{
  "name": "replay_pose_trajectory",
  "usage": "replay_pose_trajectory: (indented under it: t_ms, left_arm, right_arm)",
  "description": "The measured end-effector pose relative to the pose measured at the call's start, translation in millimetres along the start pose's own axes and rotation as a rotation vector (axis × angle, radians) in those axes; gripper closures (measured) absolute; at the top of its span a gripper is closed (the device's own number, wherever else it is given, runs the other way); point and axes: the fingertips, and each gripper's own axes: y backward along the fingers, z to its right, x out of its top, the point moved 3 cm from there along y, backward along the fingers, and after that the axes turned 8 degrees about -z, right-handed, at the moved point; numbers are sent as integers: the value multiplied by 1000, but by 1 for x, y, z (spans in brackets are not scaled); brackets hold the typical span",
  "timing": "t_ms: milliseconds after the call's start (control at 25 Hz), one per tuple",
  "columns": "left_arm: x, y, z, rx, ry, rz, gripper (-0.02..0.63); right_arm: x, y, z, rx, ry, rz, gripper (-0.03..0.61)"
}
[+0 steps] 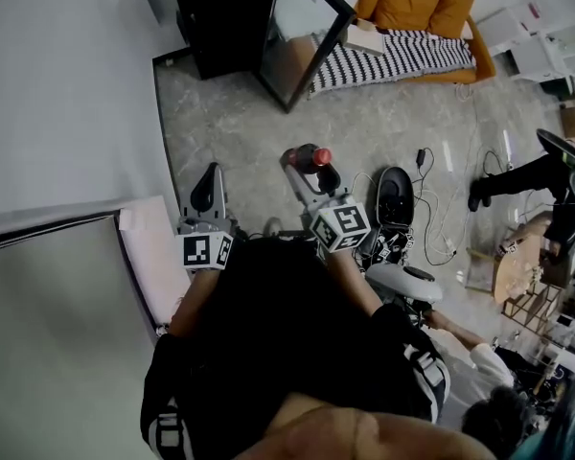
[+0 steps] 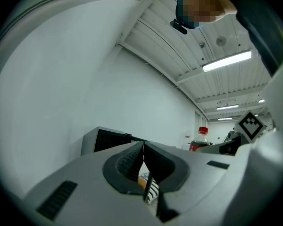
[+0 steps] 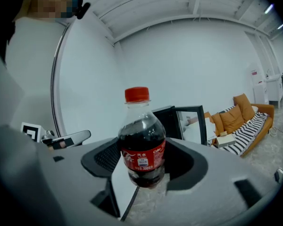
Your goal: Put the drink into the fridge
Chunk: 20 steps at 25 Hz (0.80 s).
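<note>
Drink: red-capped clear plastic cola bottle (image 3: pixel 142 147), dark liquid, red label, upright, carried above the floor, well short of the fridge
Right gripper (image 1: pixel 310 164): jaws spread wide, pads clamped on either side of the bottle's lower body
Left gripper (image 2: pixel 143 149): jaws pressed together, nothing between them
Fridge: small black cabinet fridge (image 1: pixel 225 17) by the white wall (image 1: pixel 67 84), ahead of both grippers
Fridge door: dark glass-fronted door (image 1: pixel 302 29), swung open
Floor: grey marble-patterned floor (image 1: pixel 383 132)
Background: orange sofa (image 1: pixel 412 6), black-and-white striped mattress (image 1: pixel 393 57)
</note>
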Motion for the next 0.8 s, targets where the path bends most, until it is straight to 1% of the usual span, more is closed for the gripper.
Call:
replay_pose_trajectory:
  t_ms: [360, 640, 800]
  left_arm:
    - [4, -2, -40, -13, 2, 1, 607]
    - [15, -7, -77, -49, 4, 6, 607]
    - [14, -14, -93, -58, -7, 8, 607]
  right_arm:
    - [6, -27, -22, -25, 1, 8, 291]
    - [16, -51, -46, -61, 0, 23, 291]
    - [15, -68, -49, -69, -2, 25, 291]
